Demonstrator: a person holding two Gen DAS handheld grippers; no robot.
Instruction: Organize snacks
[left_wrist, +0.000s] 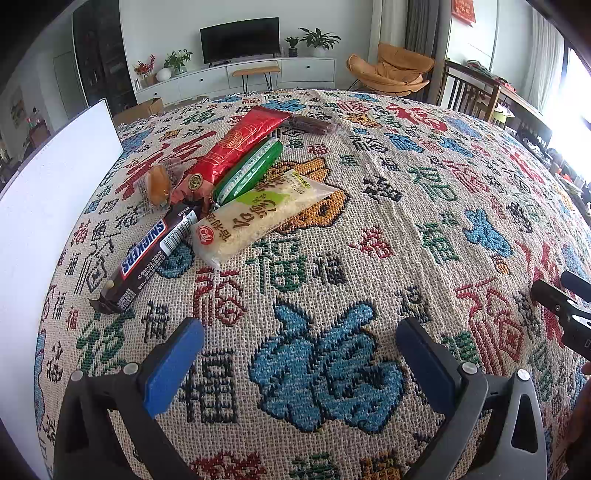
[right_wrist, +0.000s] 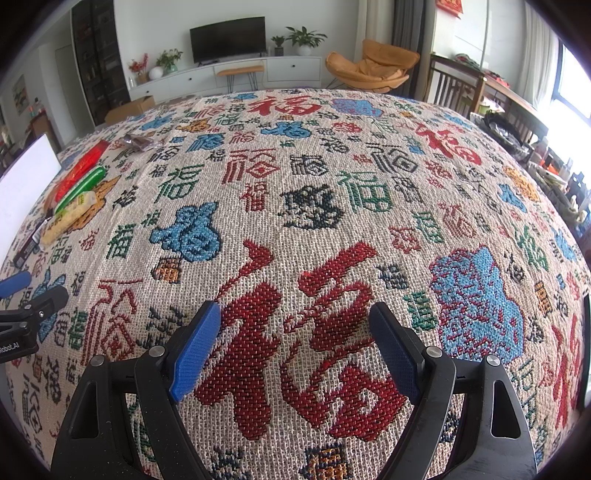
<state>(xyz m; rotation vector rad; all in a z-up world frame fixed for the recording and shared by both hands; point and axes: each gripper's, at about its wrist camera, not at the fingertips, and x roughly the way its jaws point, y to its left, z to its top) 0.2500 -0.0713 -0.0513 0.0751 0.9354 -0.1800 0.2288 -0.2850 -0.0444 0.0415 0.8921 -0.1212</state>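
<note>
Left wrist only: legible Snickers bar (left_wrist: 147, 260).

A cluster of snacks is lying on the patterned cloth. A Snickers bar (left_wrist: 147, 258) in a dark brown wrapper is lying flat and slanted, nearest the camera. Beside it, a pale rice-cracker packet (left_wrist: 258, 218) is overlapping a green tube-shaped packet (left_wrist: 249, 171). A long red packet (left_wrist: 232, 155) is lying alongside, a small clear-wrapped cake (left_wrist: 159, 186) is sitting beside it, and a dark reddish-brown bar (left_wrist: 314, 123) is lying farthest back.
</note>
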